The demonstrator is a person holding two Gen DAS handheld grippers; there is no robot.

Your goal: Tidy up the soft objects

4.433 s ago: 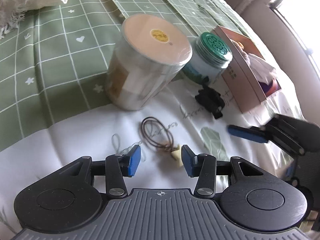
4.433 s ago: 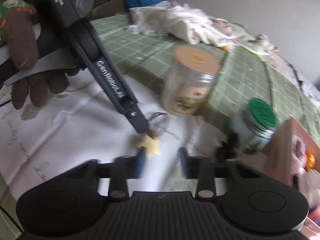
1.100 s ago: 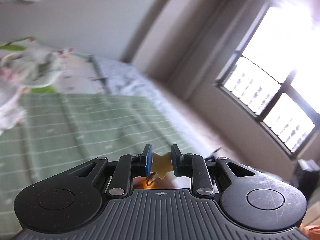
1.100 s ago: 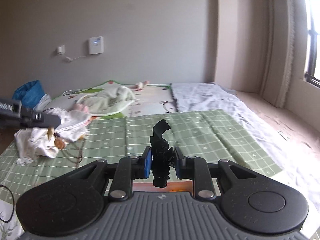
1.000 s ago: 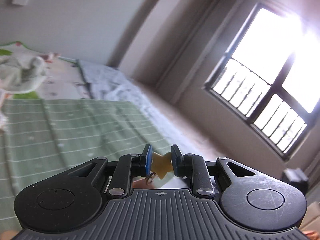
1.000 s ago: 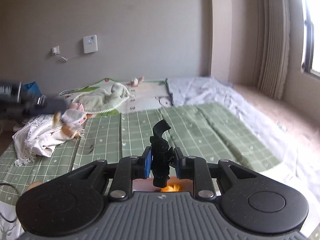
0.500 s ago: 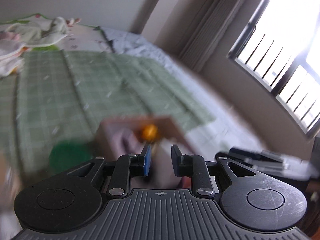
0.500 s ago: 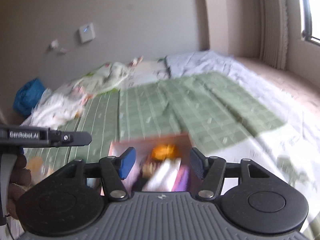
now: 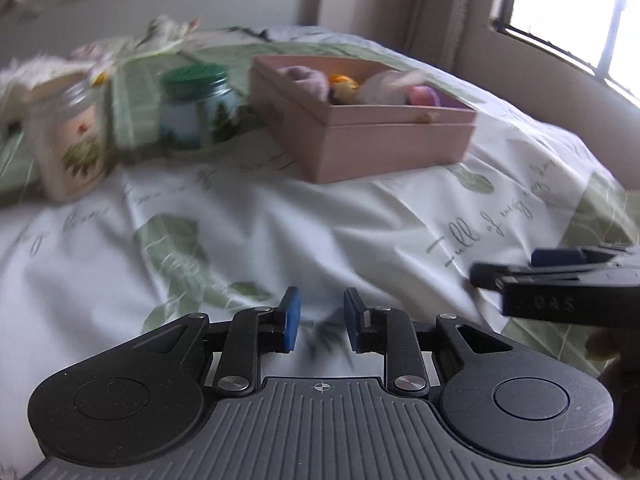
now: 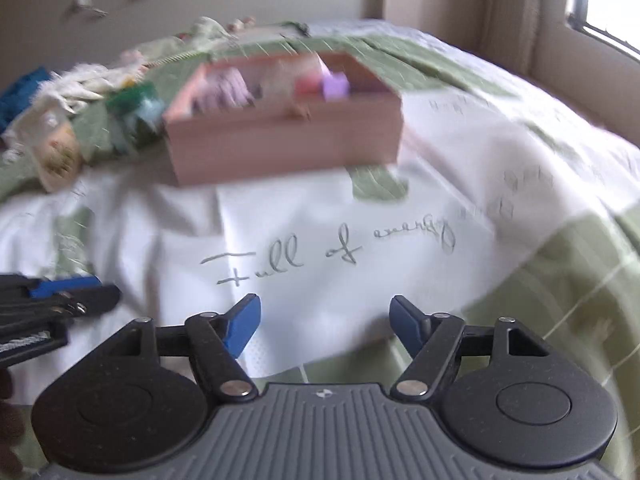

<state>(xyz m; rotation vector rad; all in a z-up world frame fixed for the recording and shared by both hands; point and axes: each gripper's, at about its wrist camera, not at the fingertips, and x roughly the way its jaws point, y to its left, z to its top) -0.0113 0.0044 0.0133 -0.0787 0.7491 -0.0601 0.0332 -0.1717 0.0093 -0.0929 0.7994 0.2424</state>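
A pink box (image 9: 384,140) (image 10: 280,144) sits on the white printed bedcover, holding several soft things in pink, purple, orange and cream. My left gripper (image 9: 318,320) hangs low over the cover in front of the box; its jaws are opening and nothing is between them. My right gripper (image 10: 324,322) is also over bare cover, jaws opening wide and empty. Each gripper shows at the edge of the other's view: the right gripper (image 9: 560,264) and the left gripper (image 10: 76,288). The star hair tie and the black clip are not seen outside the box.
A green-lidded jar (image 9: 196,108) and a clear jar with a tan lid (image 9: 68,140) stand left of the box. A green checked blanket (image 10: 400,56) and a heap of pale clothes (image 10: 80,80) lie behind. A window is at the right.
Both grippers came down from high over the bed to just above the cover. The left let go of the yellow star tie, the right let go of the black clip; both jaws now stand apart.
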